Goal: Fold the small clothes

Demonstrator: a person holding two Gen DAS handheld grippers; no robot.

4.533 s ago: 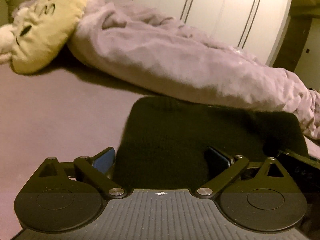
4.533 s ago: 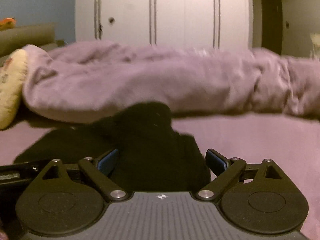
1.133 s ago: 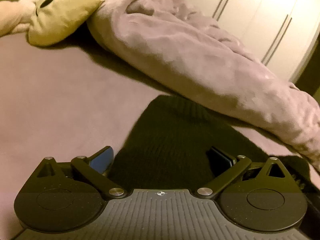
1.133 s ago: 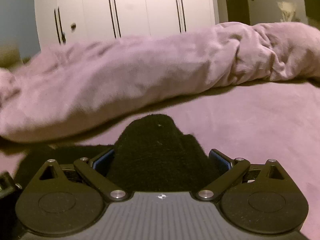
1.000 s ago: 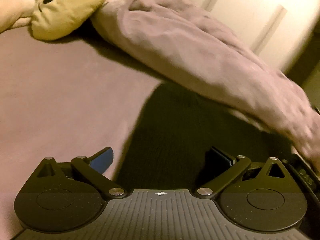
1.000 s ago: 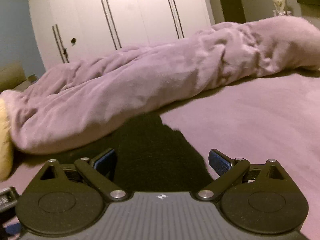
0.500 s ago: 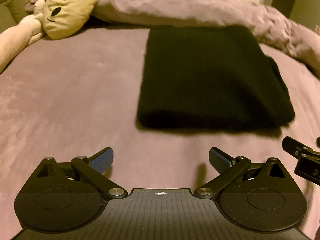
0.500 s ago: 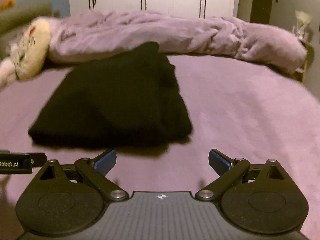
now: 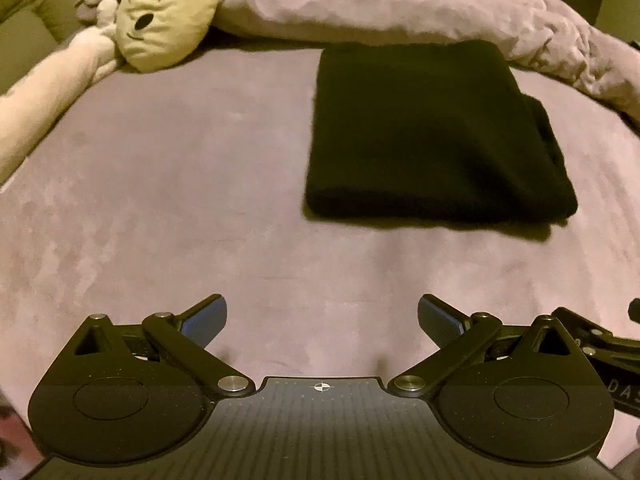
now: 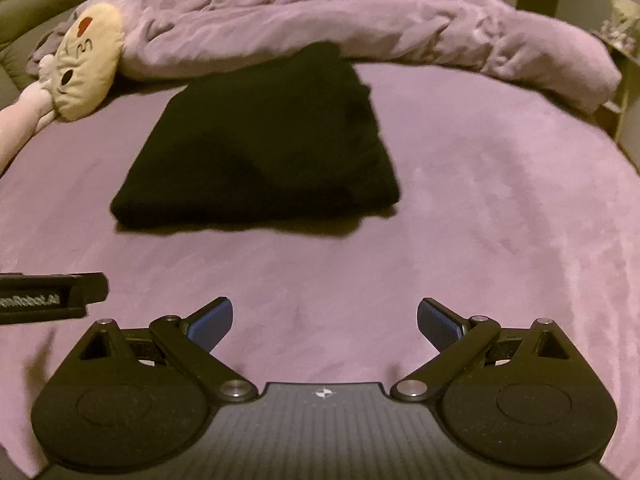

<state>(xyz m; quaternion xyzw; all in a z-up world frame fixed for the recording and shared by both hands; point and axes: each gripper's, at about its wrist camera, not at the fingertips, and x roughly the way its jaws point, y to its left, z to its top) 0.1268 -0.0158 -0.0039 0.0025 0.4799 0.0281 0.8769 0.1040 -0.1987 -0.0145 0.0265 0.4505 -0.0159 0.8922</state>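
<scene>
The black garment (image 9: 432, 132) lies folded into a thick, roughly rectangular pad on the purple bedsheet (image 9: 180, 184), its near edge rounded and doubled, with a second layer showing as a small step along its right side. Its fabric is dark and matte, and no seams or details can be made out. Seen from the left gripper (image 9: 322, 322), it sits well ahead of the jaws and a little to their right; seen from the right gripper (image 10: 325, 324), the black garment (image 10: 264, 140) sits well ahead and a little to the left. The far edge of the fold reaches the crumpled lilac duvet (image 9: 400, 4) that runs across the bed beyond it. Both pairs of jaws stand wide apart, blue pads facing inward across bare sheet, holding nothing and touching nothing; the cloth is clear of both. At the right edge of the left wrist view, beside that gripper's right finger, part of the right gripper's black body shows, and in the right wrist view a black bar of the left gripper juts in just left of the jaws. Far ahead and to the left of both sets of jaws rests a cream plush toy (image 9: 168, 12) with a stitched face, leaning against the duvet.
</scene>
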